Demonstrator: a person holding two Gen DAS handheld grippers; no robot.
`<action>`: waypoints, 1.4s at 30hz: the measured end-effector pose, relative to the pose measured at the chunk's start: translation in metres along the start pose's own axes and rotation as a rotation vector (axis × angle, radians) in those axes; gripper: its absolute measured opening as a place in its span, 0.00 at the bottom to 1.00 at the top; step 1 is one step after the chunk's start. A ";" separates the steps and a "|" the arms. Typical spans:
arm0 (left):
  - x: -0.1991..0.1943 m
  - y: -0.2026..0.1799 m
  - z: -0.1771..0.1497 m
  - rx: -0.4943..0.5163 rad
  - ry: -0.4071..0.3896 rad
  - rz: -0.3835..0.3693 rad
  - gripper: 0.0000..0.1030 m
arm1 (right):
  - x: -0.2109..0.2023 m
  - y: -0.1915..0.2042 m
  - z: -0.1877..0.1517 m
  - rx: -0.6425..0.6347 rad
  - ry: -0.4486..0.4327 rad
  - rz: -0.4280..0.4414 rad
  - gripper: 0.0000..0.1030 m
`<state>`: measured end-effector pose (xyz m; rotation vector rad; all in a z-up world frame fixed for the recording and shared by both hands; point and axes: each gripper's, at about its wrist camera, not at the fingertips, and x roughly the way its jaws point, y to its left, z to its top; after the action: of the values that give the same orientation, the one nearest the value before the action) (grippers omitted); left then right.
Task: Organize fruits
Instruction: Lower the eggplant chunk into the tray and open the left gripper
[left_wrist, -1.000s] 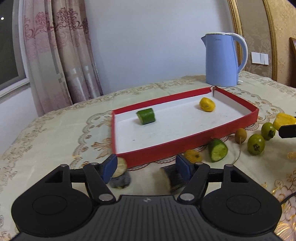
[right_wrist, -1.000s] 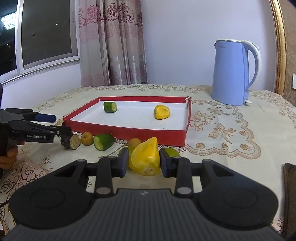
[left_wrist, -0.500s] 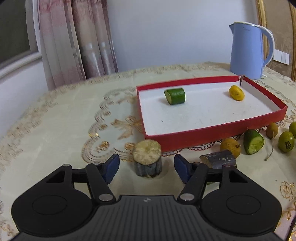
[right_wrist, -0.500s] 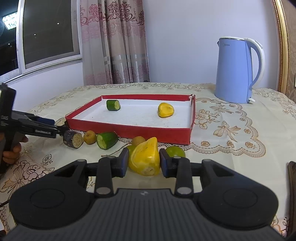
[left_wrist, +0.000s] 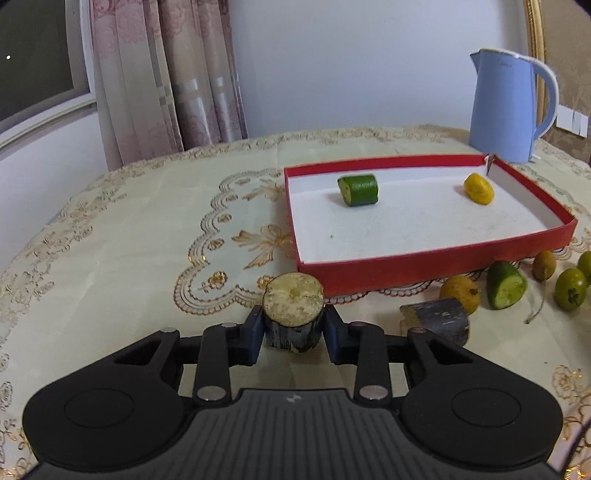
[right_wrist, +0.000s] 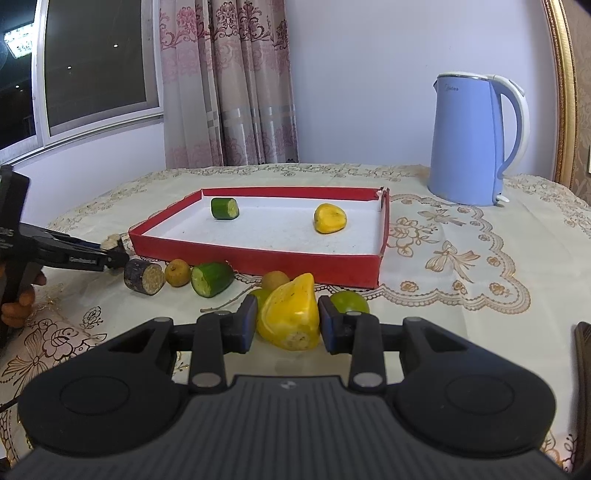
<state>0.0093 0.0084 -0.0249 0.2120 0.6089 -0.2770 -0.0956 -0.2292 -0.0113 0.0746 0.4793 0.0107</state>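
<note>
1. Left gripper (left_wrist: 293, 338): jaws have just been closing and now pinch a dark-skinned cut fruit stump (left_wrist: 293, 317). The stump stands on end on the bench, pale cut face up, long axis vertical, pads on its two sides.
2. Red tray (left_wrist: 436, 264): the goal, judged from the task. Its near-left corner lies just beyond the held stump, far and to the right. This relation governs the coming move: lift clear of the wall, then carry far-right over it. The left hand is the nearer one to that corner.
3. Tray contents: green cut piece (left_wrist: 358, 190) at far left, lying on its side; yellow piece (left_wrist: 479, 189) at far right.
4. Second dark stump (left_wrist: 437, 319): on its side on the bench, right of the left gripper, near the tray's front wall.
5. Loose fruit along the front wall: small yellow-brown fruit (left_wrist: 460, 295), green cut wedge (left_wrist: 506, 284), small green fruit (left_wrist: 570, 293).
6. Right gripper (right_wrist: 288, 326): narrow, clamped on a yellow fruit wedge (right_wrist: 290, 314), low at the bench, near side of the tray.
7. Blue kettle (right_wrist: 476, 138): far right, well apart from the tray.
</note>
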 end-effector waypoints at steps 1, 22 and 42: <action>-0.003 -0.001 0.002 0.004 -0.008 0.003 0.31 | 0.000 0.000 0.000 -0.001 -0.001 0.001 0.32; 0.016 -0.053 0.063 0.024 -0.066 -0.009 0.32 | -0.004 0.005 0.009 -0.013 -0.019 0.000 0.32; 0.088 -0.096 0.096 0.106 0.044 0.005 0.32 | 0.000 0.003 0.008 -0.009 -0.011 0.004 0.32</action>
<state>0.0993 -0.1254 -0.0111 0.3220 0.6383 -0.3011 -0.0920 -0.2264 -0.0041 0.0668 0.4683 0.0164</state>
